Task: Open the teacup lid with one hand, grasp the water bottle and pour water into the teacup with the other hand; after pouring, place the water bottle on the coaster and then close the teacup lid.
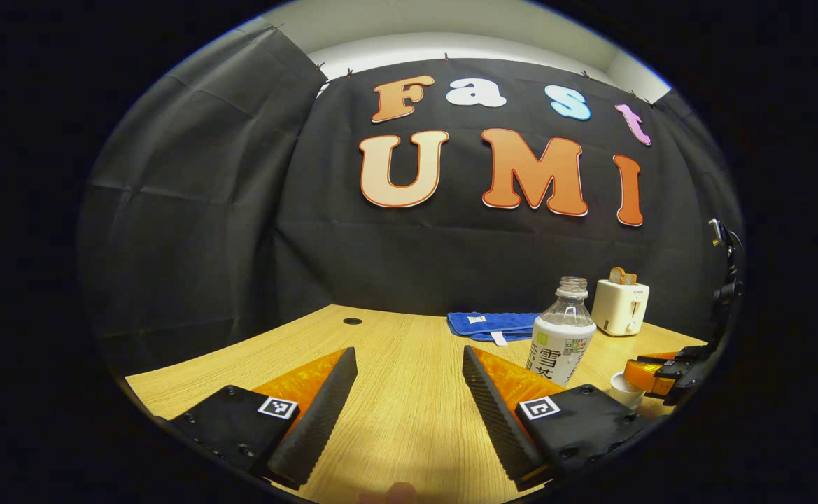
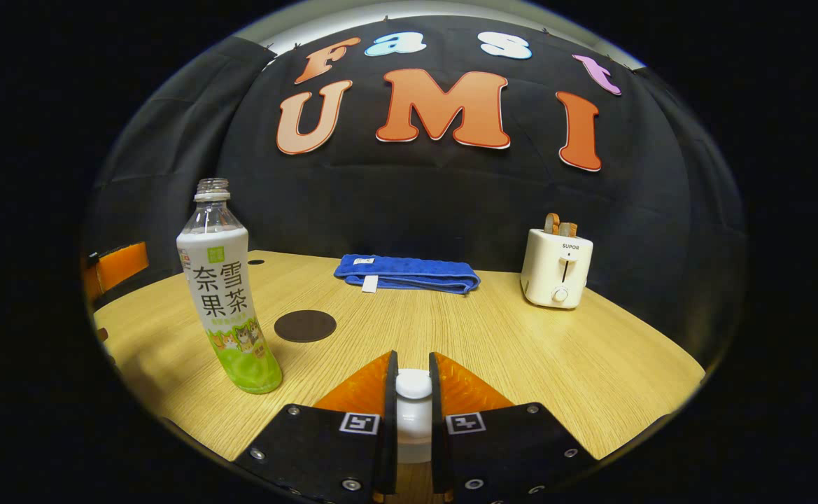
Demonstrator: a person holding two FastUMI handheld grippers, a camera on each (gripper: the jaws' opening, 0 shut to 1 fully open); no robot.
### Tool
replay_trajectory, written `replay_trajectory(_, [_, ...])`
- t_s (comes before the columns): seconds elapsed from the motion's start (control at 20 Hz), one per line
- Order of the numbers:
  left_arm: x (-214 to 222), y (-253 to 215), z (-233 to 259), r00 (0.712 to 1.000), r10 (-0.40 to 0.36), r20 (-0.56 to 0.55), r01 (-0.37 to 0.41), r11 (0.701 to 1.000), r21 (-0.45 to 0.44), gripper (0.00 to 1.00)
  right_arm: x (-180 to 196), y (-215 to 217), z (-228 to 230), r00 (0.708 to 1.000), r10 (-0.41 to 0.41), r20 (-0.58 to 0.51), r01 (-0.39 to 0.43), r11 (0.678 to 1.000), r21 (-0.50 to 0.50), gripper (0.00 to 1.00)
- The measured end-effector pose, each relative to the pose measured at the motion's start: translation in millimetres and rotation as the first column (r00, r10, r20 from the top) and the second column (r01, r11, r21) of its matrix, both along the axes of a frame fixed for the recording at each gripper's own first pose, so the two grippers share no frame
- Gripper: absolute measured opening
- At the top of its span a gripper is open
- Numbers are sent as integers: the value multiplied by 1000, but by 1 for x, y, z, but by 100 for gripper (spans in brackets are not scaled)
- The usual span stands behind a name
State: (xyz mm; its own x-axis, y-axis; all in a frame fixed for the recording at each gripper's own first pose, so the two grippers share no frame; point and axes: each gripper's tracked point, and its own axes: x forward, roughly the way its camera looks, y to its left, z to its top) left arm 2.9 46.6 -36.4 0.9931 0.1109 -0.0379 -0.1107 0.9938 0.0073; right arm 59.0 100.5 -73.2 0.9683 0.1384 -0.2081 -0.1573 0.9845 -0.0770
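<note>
The uncapped water bottle point(image 2: 227, 301), clear with a white and green label, stands upright on the wooden table point(image 2: 520, 350). A dark round coaster point(image 2: 304, 325) lies just right of the bottle. My right gripper point(image 2: 413, 357) is shut on the white knob of the teacup lid point(image 2: 413, 383), with more of the white teacup point(image 2: 413, 427) below it between the fingers. My left gripper point(image 1: 409, 350) is open over bare table with nothing between its fingers. In the left gripper view, the bottle point(image 1: 562, 336) is just to its right, and the right gripper point(image 1: 650, 374) sits over the teacup point(image 1: 624, 388).
A folded blue towel point(image 2: 406, 273) lies at the back of the table. To its right stands a white toaster point(image 2: 556, 269) with toast in it. A small dark hole point(image 1: 353, 321) marks the table's far left. The left gripper point(image 2: 118, 266) shows at the left edge.
</note>
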Motion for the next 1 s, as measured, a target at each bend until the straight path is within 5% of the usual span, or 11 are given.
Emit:
replay_trajectory(0.6, [-7,-25,8,998,-54,26,54,999,1,99,-17,-39,46,994,-57,88,52,997,55,16])
replay_trajectory(1.0, [-19,-91,-4,979,-205,-1,205,979,-13,99,-34,-72,45,990,-114,88,107,991,82,16])
